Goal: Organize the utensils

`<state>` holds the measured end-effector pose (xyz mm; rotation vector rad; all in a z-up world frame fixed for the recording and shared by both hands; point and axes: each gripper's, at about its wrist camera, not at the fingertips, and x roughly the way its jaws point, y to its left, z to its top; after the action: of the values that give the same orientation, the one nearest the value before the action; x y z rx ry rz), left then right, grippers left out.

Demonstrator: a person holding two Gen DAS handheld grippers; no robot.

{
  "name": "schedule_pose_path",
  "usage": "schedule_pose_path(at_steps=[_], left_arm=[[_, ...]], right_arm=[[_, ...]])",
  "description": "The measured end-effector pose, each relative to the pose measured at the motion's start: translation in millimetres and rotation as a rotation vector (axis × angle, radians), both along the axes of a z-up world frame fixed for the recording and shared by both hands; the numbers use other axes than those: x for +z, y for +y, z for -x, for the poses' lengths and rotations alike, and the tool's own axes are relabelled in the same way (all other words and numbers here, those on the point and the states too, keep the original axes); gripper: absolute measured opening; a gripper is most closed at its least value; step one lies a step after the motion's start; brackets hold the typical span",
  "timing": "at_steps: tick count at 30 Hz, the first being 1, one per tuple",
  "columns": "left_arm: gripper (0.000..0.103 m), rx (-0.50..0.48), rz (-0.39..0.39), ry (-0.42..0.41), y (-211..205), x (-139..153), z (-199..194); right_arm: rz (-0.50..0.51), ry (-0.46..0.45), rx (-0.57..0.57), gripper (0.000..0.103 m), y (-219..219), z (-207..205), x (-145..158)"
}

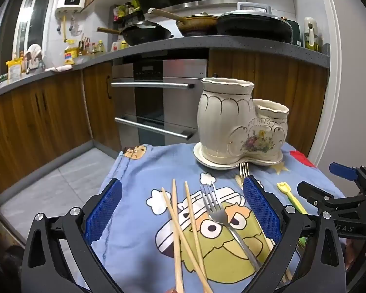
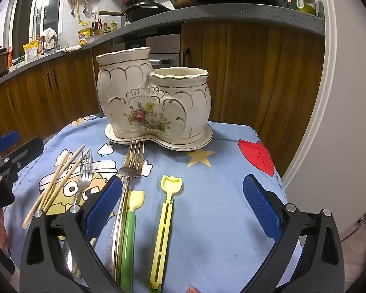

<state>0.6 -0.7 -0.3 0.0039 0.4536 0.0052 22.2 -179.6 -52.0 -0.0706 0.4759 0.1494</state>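
Cream ceramic utensil holder (image 2: 153, 102), two joined compartments with gilt trim and a floral decal, stands upright on its matching saucer (image 2: 158, 140). Lying flat before it: three wooden chopsticks (image 2: 58, 178), crossed; a steel fork (image 2: 84, 175); a second fork (image 2: 134, 158), tines touching the saucer; a yellow-headed, green-handled scoop (image 2: 130, 227); an all-yellow scoop (image 2: 166, 217).

I am working in a home kitchen. Woks (image 1: 146, 33) sit on the grey countertop (image 1: 207, 44); built-in oven (image 1: 158, 97) and wood cabinets (image 1: 36, 112) below.
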Motion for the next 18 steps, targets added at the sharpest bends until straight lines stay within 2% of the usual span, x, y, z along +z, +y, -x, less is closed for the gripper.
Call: schedule_pose_path(at_steps=[18], left_arm=[[0.098,-0.003,0.012,0.000,-0.7,-1.3,-2.6]], right_arm=[[-0.001,0.006,0.002,0.098,0.0,-0.4,-1.0]])
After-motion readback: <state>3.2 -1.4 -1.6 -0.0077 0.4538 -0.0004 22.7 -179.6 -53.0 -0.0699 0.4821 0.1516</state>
